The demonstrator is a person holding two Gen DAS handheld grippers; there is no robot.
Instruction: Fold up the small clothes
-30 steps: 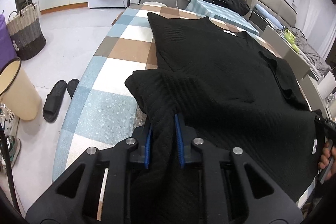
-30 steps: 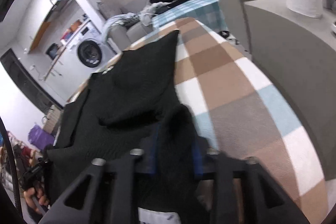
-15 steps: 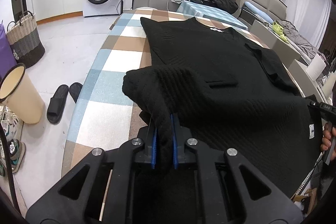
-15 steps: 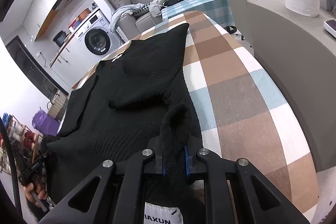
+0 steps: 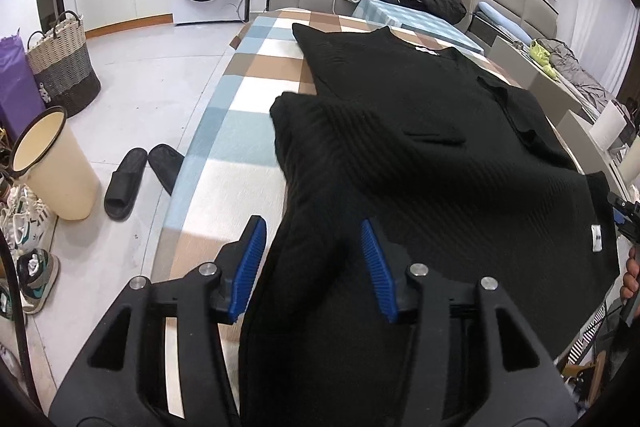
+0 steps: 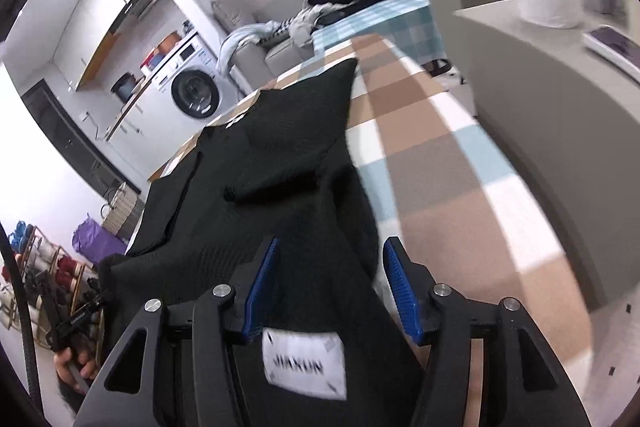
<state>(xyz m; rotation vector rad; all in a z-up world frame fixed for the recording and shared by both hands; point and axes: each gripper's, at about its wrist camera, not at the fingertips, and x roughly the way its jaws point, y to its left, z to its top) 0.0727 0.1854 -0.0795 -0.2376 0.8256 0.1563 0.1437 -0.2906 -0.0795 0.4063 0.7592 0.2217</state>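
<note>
Both grippers are letting go right now. The left gripper point(image 5: 310, 259) has its blue pads spread and opening wider, with a bunched ridge of the black sweater point(image 5: 420, 147) lying in the gap but no pad pressing on it. Same story for the right gripper point(image 6: 332, 279): its jaws are apart and opening, the hem corner runs loose between them, and a white label point(image 6: 304, 365) sits just below the pads, too blurred to read.

So my read is this is the release at the end of a fold: the near hem is brought forward over the body and dropped. What comes next probably needs both grippers to back out clear of the cloth without dragging it, then a fresh grab on a side edge or a sleeve for the next fold. The knit looks thick and floppy, so it could snag on a pad on the way out.

Going outward from the left gripper, the sweater spreads ahead and off to the right across the checkered tablecloth point(image 5: 224, 131), with the bare cloth just to the gripper's left. The folded-up part makes a lumpy hump right in front of the pads, not a clean crease. Further ahead the body lies fairly flat, with a small pocket flap and the neckline at the far end.
</note>
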